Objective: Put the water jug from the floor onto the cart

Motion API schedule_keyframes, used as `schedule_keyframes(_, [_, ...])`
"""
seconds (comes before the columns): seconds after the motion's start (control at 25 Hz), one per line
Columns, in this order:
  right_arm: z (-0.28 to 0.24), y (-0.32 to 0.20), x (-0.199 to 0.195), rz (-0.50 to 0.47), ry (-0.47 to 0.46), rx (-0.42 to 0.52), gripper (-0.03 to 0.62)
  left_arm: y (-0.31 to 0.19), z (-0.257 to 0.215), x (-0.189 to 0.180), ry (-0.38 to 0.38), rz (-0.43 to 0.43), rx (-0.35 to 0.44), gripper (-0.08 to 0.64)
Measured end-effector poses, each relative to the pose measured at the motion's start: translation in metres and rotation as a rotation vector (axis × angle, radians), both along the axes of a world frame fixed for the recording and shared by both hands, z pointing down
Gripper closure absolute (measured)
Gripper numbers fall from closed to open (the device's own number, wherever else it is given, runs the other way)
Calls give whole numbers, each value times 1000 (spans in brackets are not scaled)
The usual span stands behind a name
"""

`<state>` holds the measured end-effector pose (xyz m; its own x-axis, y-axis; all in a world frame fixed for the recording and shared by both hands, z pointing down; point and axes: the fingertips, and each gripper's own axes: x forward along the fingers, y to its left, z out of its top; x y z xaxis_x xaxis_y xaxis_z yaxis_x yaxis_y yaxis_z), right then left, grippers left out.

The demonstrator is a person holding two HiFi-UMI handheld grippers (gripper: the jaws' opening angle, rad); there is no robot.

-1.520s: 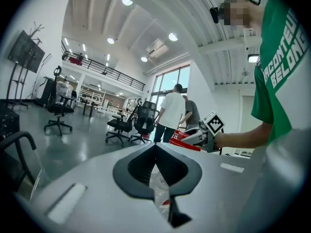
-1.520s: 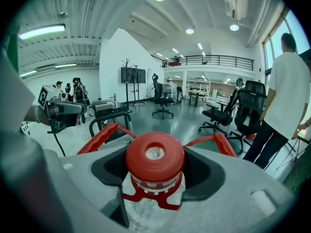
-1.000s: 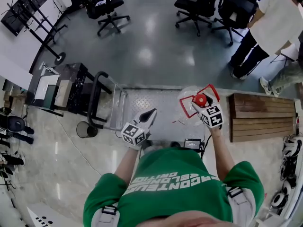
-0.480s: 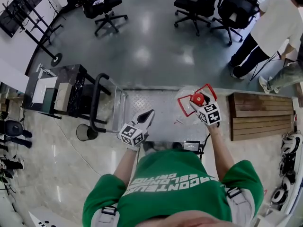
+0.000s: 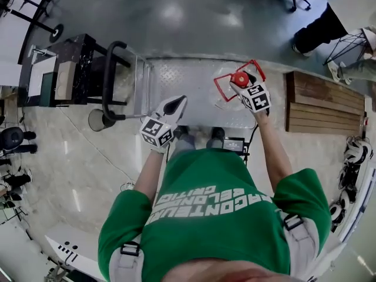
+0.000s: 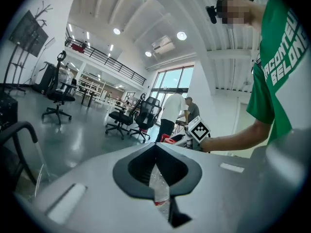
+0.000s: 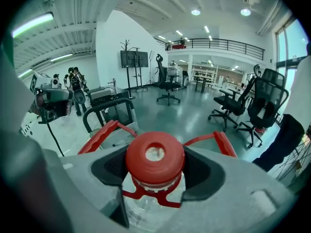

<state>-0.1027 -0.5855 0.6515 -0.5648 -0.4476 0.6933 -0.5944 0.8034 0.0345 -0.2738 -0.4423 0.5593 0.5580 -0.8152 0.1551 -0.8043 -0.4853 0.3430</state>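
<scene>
Water jug (image 5: 227,97) hangs over cart (image 5: 188,87) deck's right side, R gripper (image 5: 242,86) clamped on its neck under red cap (image 7: 155,154). L gripper (image 5: 175,106) pinched closed, empty. Looks like placing step; next: lower upright onto deck, then let go.

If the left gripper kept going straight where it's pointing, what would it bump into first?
Probably nothing near: the left gripper points over open grey floor. Far ahead stand black office chairs, likely first. The water jug is off to its right.

Left gripper (image 6: 156,149) jaws pressed together — office chairs (image 6: 137,121) beyond.
</scene>
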Motion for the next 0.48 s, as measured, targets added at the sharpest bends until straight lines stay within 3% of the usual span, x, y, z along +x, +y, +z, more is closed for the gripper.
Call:
schedule_keyframes(0.2, [55, 14, -12, -33, 73, -83, 293, 22, 21, -3, 6, -5, -75, 543])
schedule_keyframes(0.48, [130, 7, -30, -39, 160, -167, 293, 28, 40, -18, 16, -28, -116, 543])
